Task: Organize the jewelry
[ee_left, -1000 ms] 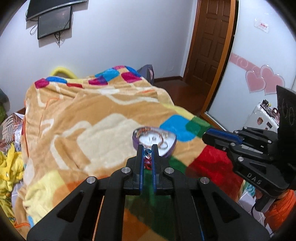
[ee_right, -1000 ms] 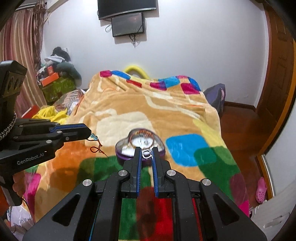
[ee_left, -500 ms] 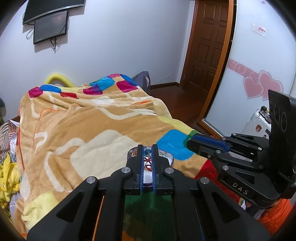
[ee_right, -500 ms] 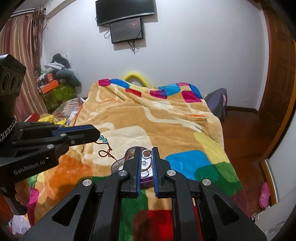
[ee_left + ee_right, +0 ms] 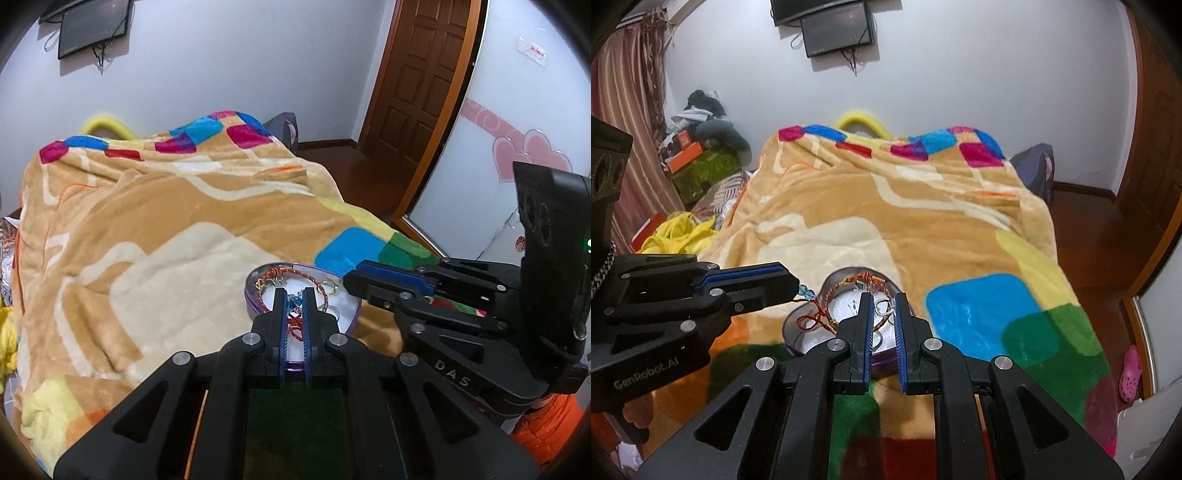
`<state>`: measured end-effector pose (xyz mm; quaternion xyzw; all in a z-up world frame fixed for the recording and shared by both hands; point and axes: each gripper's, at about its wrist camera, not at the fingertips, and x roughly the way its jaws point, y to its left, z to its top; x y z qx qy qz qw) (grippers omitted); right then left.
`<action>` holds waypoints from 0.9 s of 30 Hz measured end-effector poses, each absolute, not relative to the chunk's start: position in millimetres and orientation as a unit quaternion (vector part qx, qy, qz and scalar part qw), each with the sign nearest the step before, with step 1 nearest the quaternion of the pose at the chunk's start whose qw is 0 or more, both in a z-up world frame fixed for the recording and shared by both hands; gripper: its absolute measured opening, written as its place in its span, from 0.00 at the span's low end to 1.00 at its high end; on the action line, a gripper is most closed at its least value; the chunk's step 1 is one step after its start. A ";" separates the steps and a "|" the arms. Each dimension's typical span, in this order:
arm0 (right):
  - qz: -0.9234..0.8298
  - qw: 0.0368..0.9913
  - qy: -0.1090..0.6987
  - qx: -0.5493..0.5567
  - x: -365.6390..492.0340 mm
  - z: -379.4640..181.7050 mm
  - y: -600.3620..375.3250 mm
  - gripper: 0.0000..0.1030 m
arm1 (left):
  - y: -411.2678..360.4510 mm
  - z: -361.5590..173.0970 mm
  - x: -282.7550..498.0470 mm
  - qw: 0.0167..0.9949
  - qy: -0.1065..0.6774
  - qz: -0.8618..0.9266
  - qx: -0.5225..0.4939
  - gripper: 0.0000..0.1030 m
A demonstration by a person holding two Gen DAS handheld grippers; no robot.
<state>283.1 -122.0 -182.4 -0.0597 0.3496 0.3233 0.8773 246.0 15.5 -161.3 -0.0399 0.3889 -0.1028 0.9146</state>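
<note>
**Two grippers, one thin cord over the heart tray**

Left wrist view: left gripper (image 5: 294, 295) pinches a red cord bracelet (image 5: 295, 326) over the heart-shaped tray (image 5: 251, 295) near the blanket's (image 5: 166, 236) front edge. Light, limp, snag-prone; best held by the cord.

Right wrist view: only here the bracelet's blue bead (image 5: 806, 292) shows. Right gripper (image 5: 882, 308) pinches a small ring (image 5: 882, 307).

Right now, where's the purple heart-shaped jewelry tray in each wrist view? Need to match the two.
Left wrist view: purple heart-shaped tray sits low and centre on the blanket, partly behind the left tool; the right tool reaches in from the right.
Right wrist view: tray low, just left of centre, behind the right tool.
Shared landmark: the blue square on the blanket, right of the tray.
</note>
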 end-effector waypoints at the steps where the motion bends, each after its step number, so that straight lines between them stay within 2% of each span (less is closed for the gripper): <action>1: 0.324 0.875 0.355 -0.060 284.4 -184.3 -121.4 0.09 | 14.8 -163.0 246.5 0.914 0.390 -0.102 -0.039 0.06; 12: 0.326 0.863 0.380 -0.068 289.7 -190.7 -117.9 0.09 | 17.8 -167.8 246.5 0.913 0.394 -0.098 -0.043 0.06; 15: 0.324 0.864 0.379 -0.069 288.6 -186.7 -118.3 0.12 | 18.5 -162.4 242.6 0.916 0.389 -0.094 -0.041 0.08; 18: 0.322 0.867 0.374 -0.066 284.8 -179.2 -120.6 0.20 | 20.5 -154.5 236.9 0.920 0.381 -0.088 -0.040 0.17; 22: 0.320 0.877 0.353 -0.066 274.5 -161.6 -126.0 0.22 | 24.0 -137.7 222.0 0.929 0.360 -0.077 -0.041 0.35; 27: 0.317 0.895 0.308 -0.059 251.5 -127.8 -137.8 0.22 | 25.1 -106.4 198.4 0.943 0.324 -0.063 -0.034 0.39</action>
